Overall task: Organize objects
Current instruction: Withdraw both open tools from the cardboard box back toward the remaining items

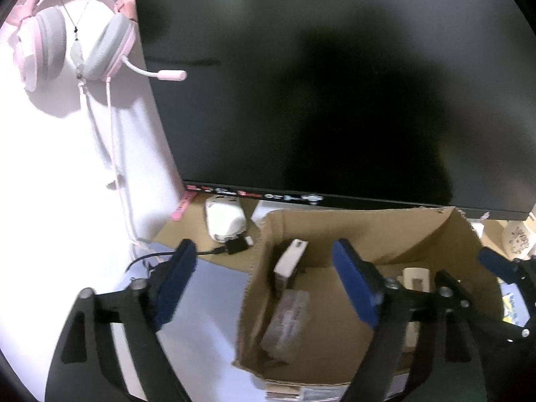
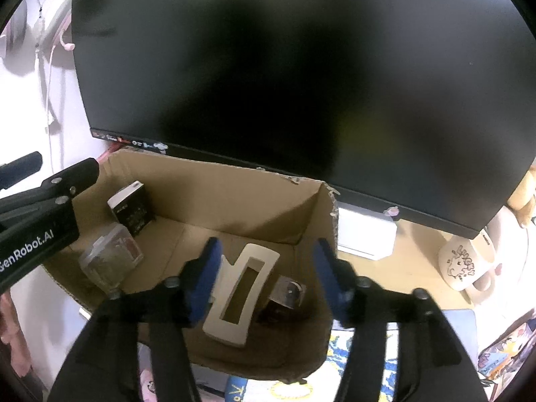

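- Left wrist view: the left hand-held gripper [image 1: 264, 278] stood wide apart and empty, above the near left corner of an open cardboard box [image 1: 385, 231]. Inside the box lay a clear plastic case [image 1: 286, 321] and a small dark box with a white top [image 1: 289, 261], leaning against the left wall. On the desk [image 1: 207, 288] behind, a white mouse-like object [image 1: 224, 222] and a black adapter [image 1: 238, 246] remained outside, so sorting looked unfinished. A pink headset [image 1: 73, 33] hung on the white wall beside a dark monitor [image 1: 335, 83].
- Right wrist view: the right hand-held gripper [image 2: 266, 278] was part open, holding nothing; a cream hair claw clip [image 2: 241, 291] lay in the box between its fingers, released by the look of it. A roll of tape [image 2: 288, 291] sat beside the clip. A cartoon mug [image 2: 465, 264] stood on the desk to the right, near colourful clutter.
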Available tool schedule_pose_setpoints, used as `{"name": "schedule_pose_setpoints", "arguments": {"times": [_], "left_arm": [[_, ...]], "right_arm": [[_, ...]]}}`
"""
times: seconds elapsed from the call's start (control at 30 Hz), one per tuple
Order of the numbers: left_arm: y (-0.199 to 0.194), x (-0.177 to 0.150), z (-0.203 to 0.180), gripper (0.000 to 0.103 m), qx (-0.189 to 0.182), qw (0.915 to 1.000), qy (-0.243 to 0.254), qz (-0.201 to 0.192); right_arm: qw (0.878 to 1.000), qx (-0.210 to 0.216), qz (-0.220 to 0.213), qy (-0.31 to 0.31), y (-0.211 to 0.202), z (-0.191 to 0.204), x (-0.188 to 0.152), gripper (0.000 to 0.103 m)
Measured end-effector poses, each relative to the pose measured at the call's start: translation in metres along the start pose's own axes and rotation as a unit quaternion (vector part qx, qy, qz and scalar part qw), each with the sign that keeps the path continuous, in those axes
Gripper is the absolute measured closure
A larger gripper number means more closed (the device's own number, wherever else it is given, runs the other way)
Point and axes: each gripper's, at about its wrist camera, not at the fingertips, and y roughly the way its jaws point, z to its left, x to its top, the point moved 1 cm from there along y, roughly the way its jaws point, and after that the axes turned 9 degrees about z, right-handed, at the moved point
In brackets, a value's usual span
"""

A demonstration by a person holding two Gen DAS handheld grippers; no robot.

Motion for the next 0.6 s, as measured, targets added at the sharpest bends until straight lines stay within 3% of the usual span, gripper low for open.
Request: {"name": "schedule_pose_setpoints", "arguments": {"times": [0.1,0.17,0.33,0.6], "left_arm": [[0.000,0.001,0.008,0.002,0.007,0.9999,-0.009,-0.003],[0.004,0.001,0.014,0.001,0.005,0.9999,-0.016,-0.001],[0.017,-0.001,0.022,0.001,0.027,0.9993,-0.015,0.020],[0.018,-0.001,0.033,0.000,0.043,0.9984,-0.031,0.021]], "right_arm": [[1.000,0.003,-0.001,0.002,0.000,0.002,0.002,0.026],[1.000,0.008,-0.004,0.010,-0.001,0.001,0.003,0.014],[0.999,0.046,0.008,0.019,0.000,0.002,0.004,0.013],[0.999,0.024,-0.013,-0.019,-0.016,0.012,0.002,0.008]]}}
